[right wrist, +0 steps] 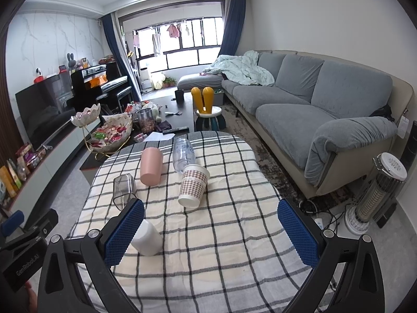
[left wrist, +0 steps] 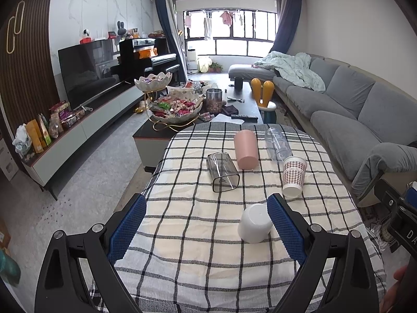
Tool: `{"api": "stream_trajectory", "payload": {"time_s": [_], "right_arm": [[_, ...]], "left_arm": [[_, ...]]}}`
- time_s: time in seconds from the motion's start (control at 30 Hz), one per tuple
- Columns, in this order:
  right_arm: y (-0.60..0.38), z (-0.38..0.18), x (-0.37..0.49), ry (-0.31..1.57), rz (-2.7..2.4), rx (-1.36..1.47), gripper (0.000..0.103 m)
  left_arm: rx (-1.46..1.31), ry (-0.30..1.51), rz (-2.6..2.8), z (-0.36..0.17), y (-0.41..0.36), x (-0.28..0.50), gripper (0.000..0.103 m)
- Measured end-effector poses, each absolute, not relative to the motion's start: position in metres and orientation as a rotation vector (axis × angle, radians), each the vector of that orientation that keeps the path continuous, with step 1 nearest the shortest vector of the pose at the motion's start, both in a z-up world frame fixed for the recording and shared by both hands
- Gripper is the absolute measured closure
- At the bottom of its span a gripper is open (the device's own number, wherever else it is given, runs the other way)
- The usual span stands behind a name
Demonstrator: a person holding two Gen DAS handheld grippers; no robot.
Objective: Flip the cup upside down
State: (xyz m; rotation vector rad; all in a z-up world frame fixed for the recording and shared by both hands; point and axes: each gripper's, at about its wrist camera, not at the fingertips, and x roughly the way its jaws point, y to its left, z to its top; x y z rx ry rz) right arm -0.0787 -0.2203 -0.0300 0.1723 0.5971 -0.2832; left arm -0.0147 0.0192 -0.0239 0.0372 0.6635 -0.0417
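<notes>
Several cups lie on their sides on the checked tablecloth (left wrist: 198,245): a white cup (left wrist: 255,223), a chequered paper cup (left wrist: 293,176), a smoky clear square cup (left wrist: 222,172), a pink cup (left wrist: 245,149) and a clear bottle-like cup (left wrist: 276,140). My left gripper (left wrist: 207,230) is open above the near table, with the white cup just inside its right finger. My right gripper (right wrist: 211,234) is open and empty; the white cup (right wrist: 147,238) sits by its left finger, and the paper cup (right wrist: 193,185) lies ahead.
A dark coffee table (left wrist: 242,99) with snack bowls (left wrist: 177,109) stands beyond the table. A grey sofa (right wrist: 325,109) runs along the right, a TV unit (left wrist: 86,122) along the left. A heater (right wrist: 375,195) stands on the floor at right.
</notes>
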Motion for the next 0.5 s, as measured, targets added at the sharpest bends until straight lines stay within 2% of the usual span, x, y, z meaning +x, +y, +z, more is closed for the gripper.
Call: {"api": "stream_trajectory", "payload": {"time_s": [0.5], "right_arm": [[-0.2198,-0.0293,-0.0785,0.594,-0.284,0.168,0.0]], "left_arm": [[0.054,0.658,-0.055,-0.0216,0.0205,-0.0136,0.007]]}}
